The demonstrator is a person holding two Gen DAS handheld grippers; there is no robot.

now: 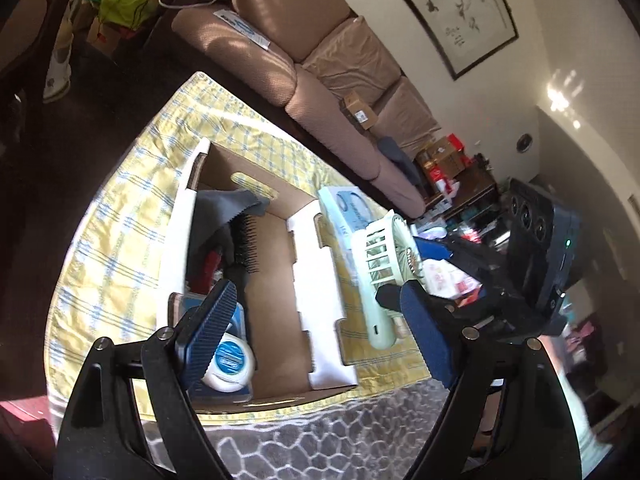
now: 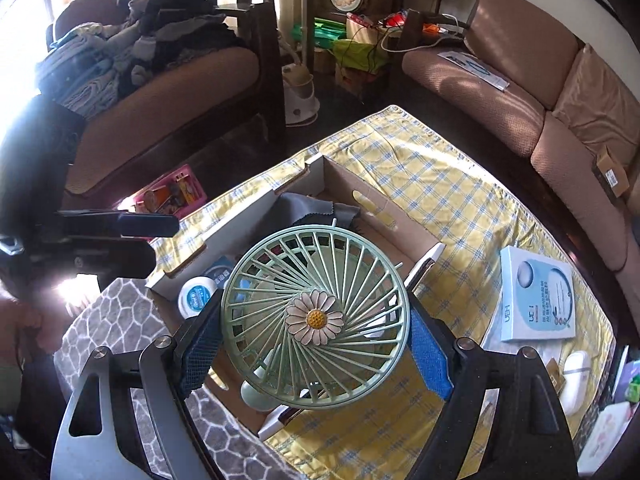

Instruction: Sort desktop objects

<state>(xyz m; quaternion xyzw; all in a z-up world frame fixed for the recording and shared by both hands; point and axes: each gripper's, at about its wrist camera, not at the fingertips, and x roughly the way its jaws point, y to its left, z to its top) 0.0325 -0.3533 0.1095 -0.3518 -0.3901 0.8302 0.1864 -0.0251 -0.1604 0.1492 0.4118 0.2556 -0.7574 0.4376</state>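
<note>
Partly sorted, judging by the contents. Clamped in the right gripper (image 2: 316,344): the green fan (image 2: 316,320), pads on its round guard, held above the near corner of the cardboard box (image 2: 384,210). Left gripper (image 1: 316,340) spread wide and empty over the box's near edge. Already inside: floss container (image 1: 230,364), hairbrush (image 1: 248,248), grey cloth (image 1: 228,204). Left out toward the desk's far right edge: blue booklet (image 2: 536,296), white case (image 2: 576,364).

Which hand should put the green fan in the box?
The right. Its tongs already grip the fan just above the cardboard box. The left tongs are open and hold nothing.
</note>
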